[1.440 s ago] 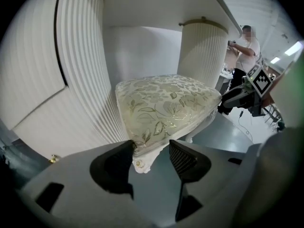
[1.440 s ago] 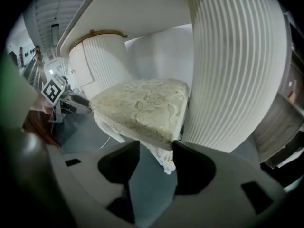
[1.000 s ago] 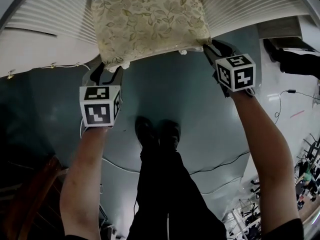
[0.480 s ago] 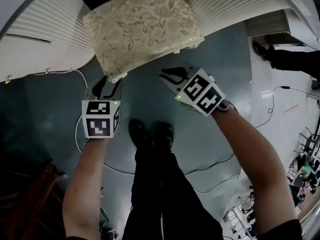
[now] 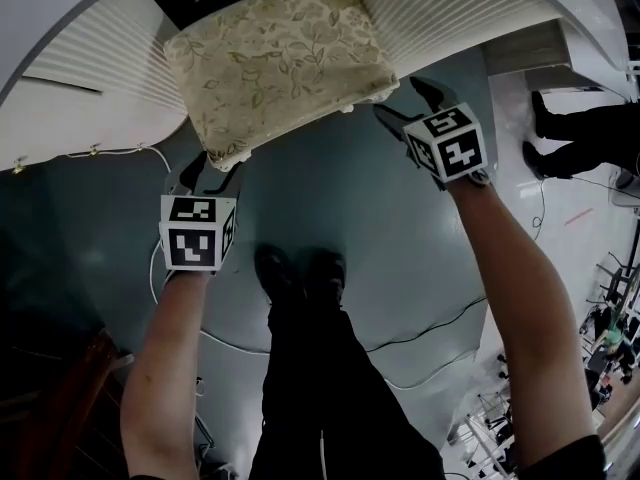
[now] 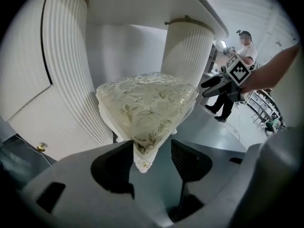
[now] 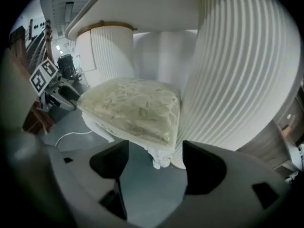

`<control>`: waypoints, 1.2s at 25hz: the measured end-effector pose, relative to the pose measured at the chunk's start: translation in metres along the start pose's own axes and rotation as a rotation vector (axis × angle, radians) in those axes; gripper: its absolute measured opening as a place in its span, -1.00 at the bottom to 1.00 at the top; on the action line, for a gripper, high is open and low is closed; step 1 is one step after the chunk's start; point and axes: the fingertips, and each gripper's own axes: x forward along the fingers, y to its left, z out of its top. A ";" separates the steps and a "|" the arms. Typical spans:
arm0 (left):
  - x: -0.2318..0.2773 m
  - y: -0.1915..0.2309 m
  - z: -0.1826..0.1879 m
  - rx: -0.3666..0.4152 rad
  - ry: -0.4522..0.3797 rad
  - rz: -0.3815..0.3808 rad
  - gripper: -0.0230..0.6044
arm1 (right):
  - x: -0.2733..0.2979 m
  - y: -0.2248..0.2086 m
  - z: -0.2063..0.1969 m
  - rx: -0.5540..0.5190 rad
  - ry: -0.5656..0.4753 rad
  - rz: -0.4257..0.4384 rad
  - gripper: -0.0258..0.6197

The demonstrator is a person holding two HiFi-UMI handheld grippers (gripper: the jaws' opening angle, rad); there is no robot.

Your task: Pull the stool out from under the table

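Now both tools' jaws have just opened: left tool (image 6: 152, 161) slack around the near-left corner of the stool (image 5: 280, 58), right tool (image 5: 400, 99) wide beside the other corner; the stool, partly beneath the table (image 5: 460, 8), appears released.

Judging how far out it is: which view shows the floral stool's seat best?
Head view: the whole cream floral cushioned stool seen from above, between the white fluted table pedestals. Both gripper views show it corner-on, foreshortened.

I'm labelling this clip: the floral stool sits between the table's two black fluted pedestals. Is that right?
Not quite. The pedestals are white, not black. The floral stool does sit between the two fluted pedestals of the table, as the left gripper view shows.
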 end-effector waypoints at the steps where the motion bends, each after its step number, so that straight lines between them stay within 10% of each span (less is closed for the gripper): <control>1: 0.006 0.005 0.002 -0.004 0.007 0.002 -0.11 | 0.010 -0.006 -0.001 -0.014 0.032 0.000 0.21; 10: 0.006 0.005 0.000 0.078 0.037 0.056 -0.31 | 0.037 0.011 -0.007 -0.041 0.090 -0.009 0.25; 30: -0.011 0.041 0.014 -0.018 0.153 0.088 -0.37 | -0.004 0.051 -0.012 0.122 0.068 0.222 0.14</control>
